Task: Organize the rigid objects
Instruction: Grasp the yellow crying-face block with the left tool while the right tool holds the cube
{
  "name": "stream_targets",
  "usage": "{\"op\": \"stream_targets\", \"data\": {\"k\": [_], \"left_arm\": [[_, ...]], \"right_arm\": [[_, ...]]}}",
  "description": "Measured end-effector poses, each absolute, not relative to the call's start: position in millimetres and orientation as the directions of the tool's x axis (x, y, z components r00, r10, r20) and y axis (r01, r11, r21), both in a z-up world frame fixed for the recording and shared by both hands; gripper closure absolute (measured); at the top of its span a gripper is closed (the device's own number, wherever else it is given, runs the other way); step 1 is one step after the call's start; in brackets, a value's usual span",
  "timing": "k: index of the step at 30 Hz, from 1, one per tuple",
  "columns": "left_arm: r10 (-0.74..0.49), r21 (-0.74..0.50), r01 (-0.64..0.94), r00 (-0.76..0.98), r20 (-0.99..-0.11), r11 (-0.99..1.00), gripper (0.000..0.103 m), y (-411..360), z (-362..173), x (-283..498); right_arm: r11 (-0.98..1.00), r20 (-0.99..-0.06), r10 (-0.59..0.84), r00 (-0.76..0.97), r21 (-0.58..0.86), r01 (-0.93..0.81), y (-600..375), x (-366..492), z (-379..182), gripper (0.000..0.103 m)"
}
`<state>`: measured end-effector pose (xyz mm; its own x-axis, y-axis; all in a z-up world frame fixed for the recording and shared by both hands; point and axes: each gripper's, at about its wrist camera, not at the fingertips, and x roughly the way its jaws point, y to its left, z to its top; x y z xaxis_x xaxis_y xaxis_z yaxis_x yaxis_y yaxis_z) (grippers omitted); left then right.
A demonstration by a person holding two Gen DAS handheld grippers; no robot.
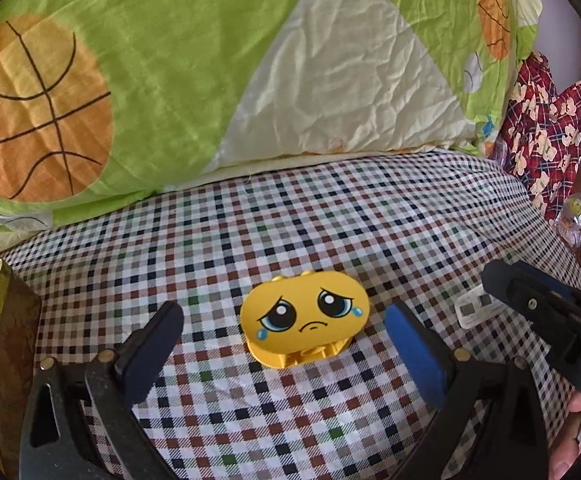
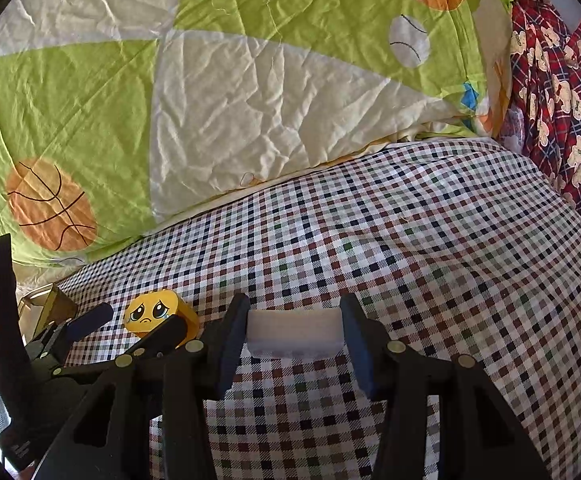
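Note:
A yellow toy block with a crying face (image 1: 304,316) lies on the checked bed sheet (image 1: 290,220). My left gripper (image 1: 282,320) is open, its fingers on either side of the block with gaps to both. It also shows in the right wrist view (image 2: 130,322), with the block (image 2: 158,314) between its fingers. A white block (image 2: 295,333) sits between the pads of my right gripper (image 2: 295,330), which is shut on it at sheet level. In the left wrist view the white block (image 1: 476,308) shows beside the right gripper's black body (image 1: 538,312).
A green and cream quilt with basketball prints (image 1: 170,60) lies across the back of the bed. A red patterned cloth (image 1: 546,128) is at the right. A box edge (image 1: 6,320) stands at the left. A small wrapped toy (image 1: 578,208) lies off the bed's right side.

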<state>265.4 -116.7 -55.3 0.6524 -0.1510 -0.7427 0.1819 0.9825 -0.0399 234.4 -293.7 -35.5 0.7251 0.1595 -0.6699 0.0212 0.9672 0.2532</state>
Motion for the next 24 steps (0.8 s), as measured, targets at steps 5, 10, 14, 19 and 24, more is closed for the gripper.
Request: {"op": "stream_targets", "data": {"k": [5,10,14,19,24], "left_arm": [[-0.205,-0.104,0.197,0.614,-0.762,0.975,0.032,-112.9,-60.9,271.2],[-0.241,-0.147,0.201,0.604,-0.76,0.968,0.049,-106.9,-62.6,270.2],[-0.255,-0.163,0.202,0.623,-0.739,0.966,0.05,-98.9,-58.6,261.5],[-0.265,-0.164,0.214,0.631,-0.729,0.963,0.051,-94.4,-55.4,257.1],[-0.263,-0.169,0.205,0.65,-0.713,0.964,0.051,-82.7,-51.4,246.9]], "right_arm": [[0.968,-0.658,0.165,0.735,0.252,0.009,-289.9,232.2,-34.3,0.054],[0.967,-0.648,0.174,0.742,0.253,-0.005,-285.5,229.8,-34.2,0.054],[0.967,-0.648,0.179,0.74,0.254,-0.011,-282.3,229.3,-36.5,0.054],[0.967,-0.644,0.183,0.743,0.253,-0.019,-278.4,227.4,-36.9,0.054],[0.966,-0.623,0.206,0.755,0.254,-0.054,-268.9,220.7,-32.7,0.054]]}}
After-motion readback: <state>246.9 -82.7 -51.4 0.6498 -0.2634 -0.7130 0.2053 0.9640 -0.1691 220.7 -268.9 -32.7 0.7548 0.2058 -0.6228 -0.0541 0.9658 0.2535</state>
